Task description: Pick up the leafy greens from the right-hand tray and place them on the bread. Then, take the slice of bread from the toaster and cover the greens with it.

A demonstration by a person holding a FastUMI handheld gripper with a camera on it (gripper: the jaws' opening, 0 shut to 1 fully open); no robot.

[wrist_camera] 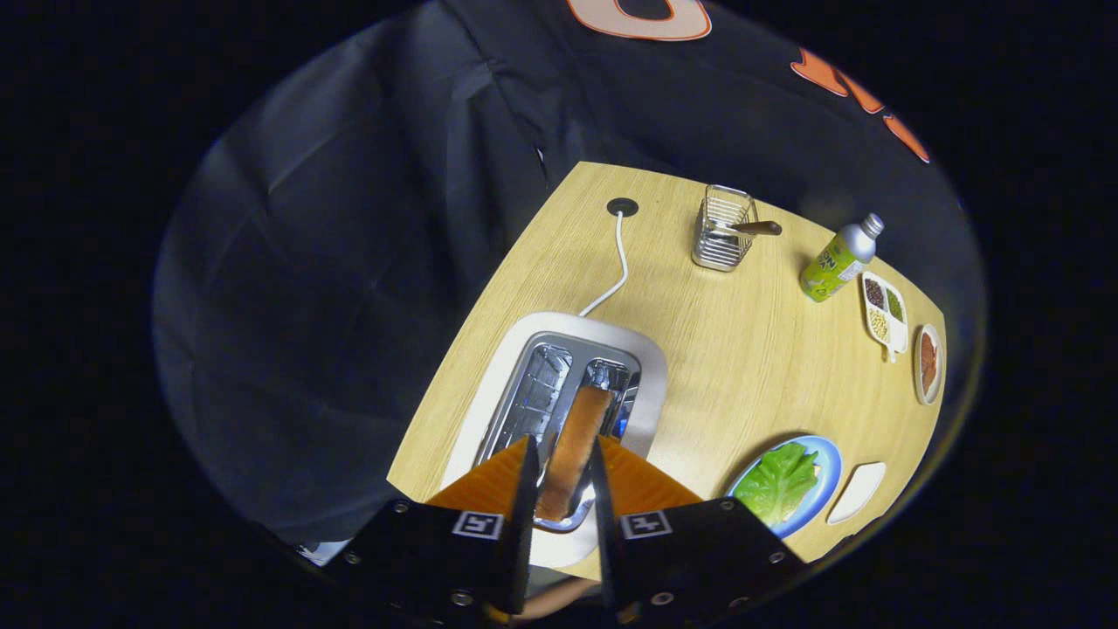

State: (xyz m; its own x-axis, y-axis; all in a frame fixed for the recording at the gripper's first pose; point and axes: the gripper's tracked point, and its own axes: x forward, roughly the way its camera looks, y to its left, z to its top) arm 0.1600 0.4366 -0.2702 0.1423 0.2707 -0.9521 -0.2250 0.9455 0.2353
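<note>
The tongs (563,476) hold the bread slice (576,437) edge-on between both fingers, above the toaster (524,349) near the table's (742,349) left edge.

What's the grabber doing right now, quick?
Gripper: its fingers sit on either side of the bread standing in the toaster; whether they press on it cannot be told.
</note>
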